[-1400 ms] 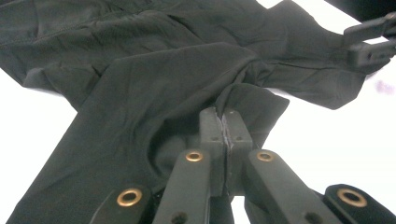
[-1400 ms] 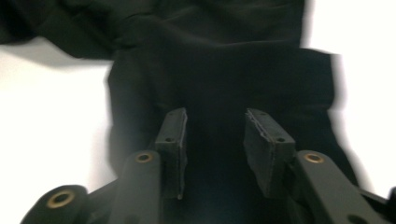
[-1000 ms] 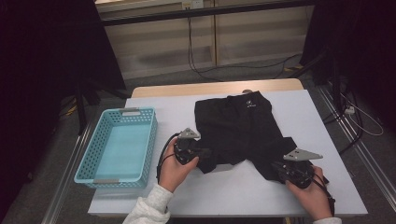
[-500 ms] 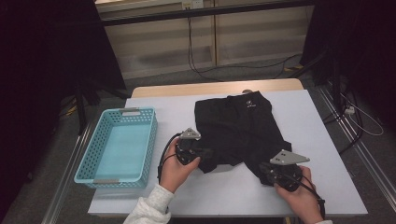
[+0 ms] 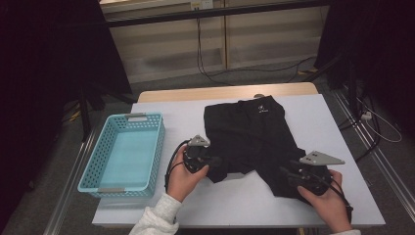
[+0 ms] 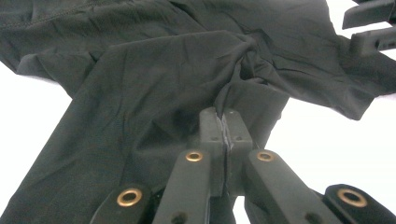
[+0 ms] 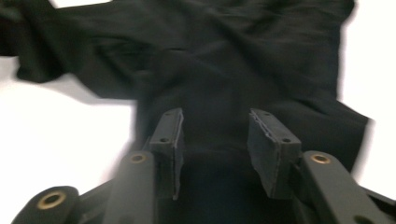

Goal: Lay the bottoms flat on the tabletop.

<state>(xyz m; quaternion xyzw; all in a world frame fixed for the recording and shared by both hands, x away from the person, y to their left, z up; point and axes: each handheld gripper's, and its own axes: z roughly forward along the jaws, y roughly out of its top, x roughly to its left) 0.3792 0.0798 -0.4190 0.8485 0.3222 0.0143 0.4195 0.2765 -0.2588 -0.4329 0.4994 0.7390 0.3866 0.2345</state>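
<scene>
Black shorts [image 5: 254,132] lie flat on the white table [image 5: 235,205], waistband at the far side. My left gripper [image 5: 215,160] is shut on a pinched fold of the left leg's cloth [image 6: 154,84]; its jaws [image 6: 225,122] meet with the fabric bunched between them. My right gripper [image 5: 286,172] hovers over the right leg's hem. Its jaws have just been opening, and in the right gripper view the gripper [image 7: 215,126] stands apart above the black cloth [image 7: 224,56] without pressing it. The right gripper's fingers [image 6: 369,23] also show at the top right of the left gripper view.
A light blue mesh basket [image 5: 103,169] stands on the table's left part, with nothing in it. The table's front edge runs just before both hands. Dark floor, cables and stands surround the table.
The right gripper's jaws have spread apart off the shorts' right leg, and that hand has lifted slightly. The left gripper keeps its hold in the same spot.
</scene>
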